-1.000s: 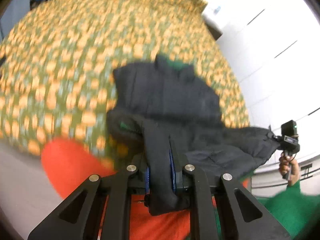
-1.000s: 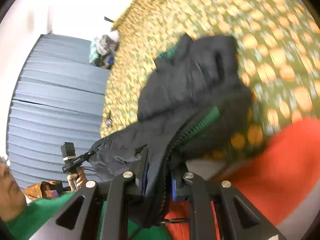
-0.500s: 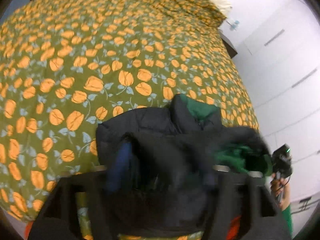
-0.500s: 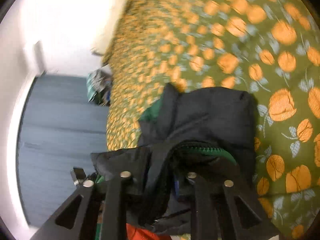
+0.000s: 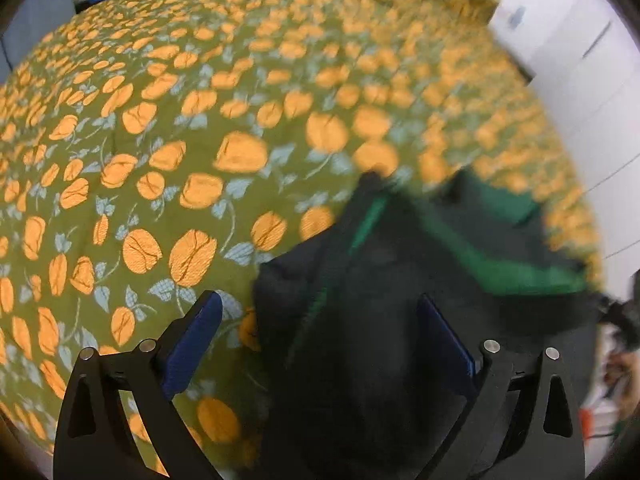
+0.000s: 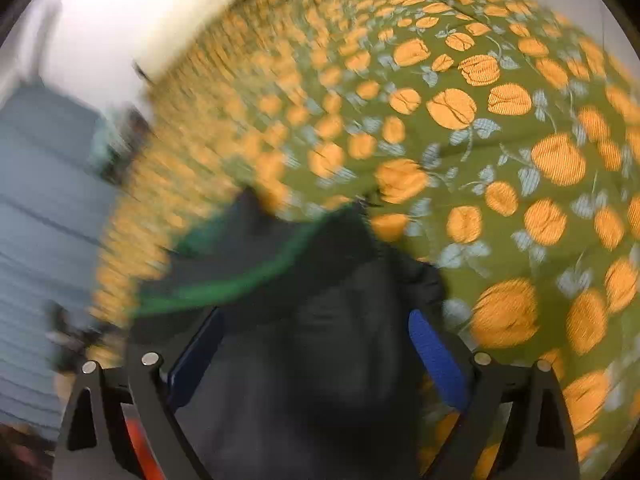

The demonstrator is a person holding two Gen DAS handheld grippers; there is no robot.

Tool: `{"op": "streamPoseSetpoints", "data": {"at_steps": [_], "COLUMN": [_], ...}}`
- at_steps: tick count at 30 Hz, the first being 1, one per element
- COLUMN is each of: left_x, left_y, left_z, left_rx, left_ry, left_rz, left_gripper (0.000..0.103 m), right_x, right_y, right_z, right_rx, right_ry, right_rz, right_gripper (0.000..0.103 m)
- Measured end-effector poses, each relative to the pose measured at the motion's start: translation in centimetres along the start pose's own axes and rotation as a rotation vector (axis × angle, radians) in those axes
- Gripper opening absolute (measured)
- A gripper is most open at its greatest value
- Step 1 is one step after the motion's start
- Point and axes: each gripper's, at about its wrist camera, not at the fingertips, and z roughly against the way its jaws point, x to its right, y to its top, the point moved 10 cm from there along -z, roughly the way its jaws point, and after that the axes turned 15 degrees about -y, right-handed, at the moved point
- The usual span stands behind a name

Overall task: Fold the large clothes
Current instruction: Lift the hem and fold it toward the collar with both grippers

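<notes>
A dark jacket [image 5: 400,248] with green lining and a green zip lies bunched on the green bedspread with orange flowers [image 5: 160,160]. My left gripper [image 5: 320,336] points down at it, jaws opening wide. Its left blue pad [image 5: 192,340] hangs over the bedspread, off the cloth, and the right pad stands over the jacket without pressing. In the right wrist view the same jacket [image 6: 320,280] fills the gap of my right gripper [image 6: 316,344], whose jaws are also opening. The cloth lies loose between its blue pads [image 6: 432,352]. Both views are blurred.
The bedspread [image 6: 500,140] stretches far beyond the jacket. White cupboard doors [image 5: 592,60] stand past the bed's right side. A grey-blue ribbed wall [image 6: 40,200] shows at the left of the right wrist view. Something orange-red [image 6: 136,440] peeks below the right gripper.
Both grippers came down toward the bed carrying the jacket's edge, then opened and let it go. The jacket now rests folded over on itself.
</notes>
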Motion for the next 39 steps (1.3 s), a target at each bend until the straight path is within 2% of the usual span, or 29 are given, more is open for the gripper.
{"op": "streamPoseSetpoints", "data": {"at_steps": [1,2,3,4,5,6,10,12,14,16,18,20,24,31,39], "left_x": [-0.2,0.0,0.4,0.5,0.6,0.9,1.0,0.4,-0.8,-1.9,-2.8,-3.2,-3.6,-3.7,-3.7], "left_y": [-0.2,-0.3,-0.4,-0.2,0.3,1.0,3.6,4.2,4.1,3.1,2.3,2.0,1.9,1.6,1.7], "left_z": [-0.9,-1.4,-1.6,-1.4,-0.7,0.1,2.3,1.1,-1.1,-3.2,-4.3,-4.7,-5.4,-6.2,-6.3], "left_rx": [-0.006,-0.002,-0.002,0.007,0.038,0.072,0.211,0.219,0.198,0.181,0.186,0.210,0.231,0.269,0.282], "left_ry": [0.019,0.016,0.005,0.040,0.072,0.081,0.106,0.148,0.195,0.216,0.212,0.196,0.171,0.144,0.136], "left_rz": [-0.007,-0.015,-0.020,-0.021,-0.032,-0.040,-0.024,-0.023,-0.034,-0.040,-0.032,-0.015,0.005,0.008,0.014], "left_gripper": [0.092,0.065,0.031,0.028,0.022,0.018,0.015,0.015,0.015,0.016,0.020,0.025,0.031,0.032,0.034], "right_x": [0.0,-0.3,-0.9,-1.6,-2.4,-3.2,-5.3,-5.4,-5.1,-3.9,-3.1,-2.4,-1.9,-1.4,-0.7], "right_y": [-0.3,-0.6,-0.7,-0.6,-0.2,0.3,3.6,4.7,5.5,4.9,3.6,2.9,3.0,2.7,2.8], "right_z": [-1.0,-2.0,-2.4,-2.2,-1.6,-0.5,4.0,4.3,3.1,-0.3,-3.8,-5.2,-6.4,-7.5,-7.8], "right_rx": [-0.026,-0.054,-0.054,-0.032,-0.001,0.039,0.228,0.269,0.272,0.235,0.185,0.196,0.224,0.280,0.302], "right_ry": [-0.036,-0.048,-0.056,-0.074,-0.083,-0.103,-0.177,-0.192,-0.227,-0.262,-0.245,-0.205,-0.165,-0.122,-0.085], "right_rz": [0.016,0.027,0.042,0.067,0.092,0.118,0.177,0.161,0.153,0.136,0.099,0.061,0.048,0.022,-0.005], "right_gripper": [0.095,0.091,0.069,0.041,0.030,0.024,0.023,0.023,0.023,0.023,0.023,0.024,0.027,0.027,0.027]}}
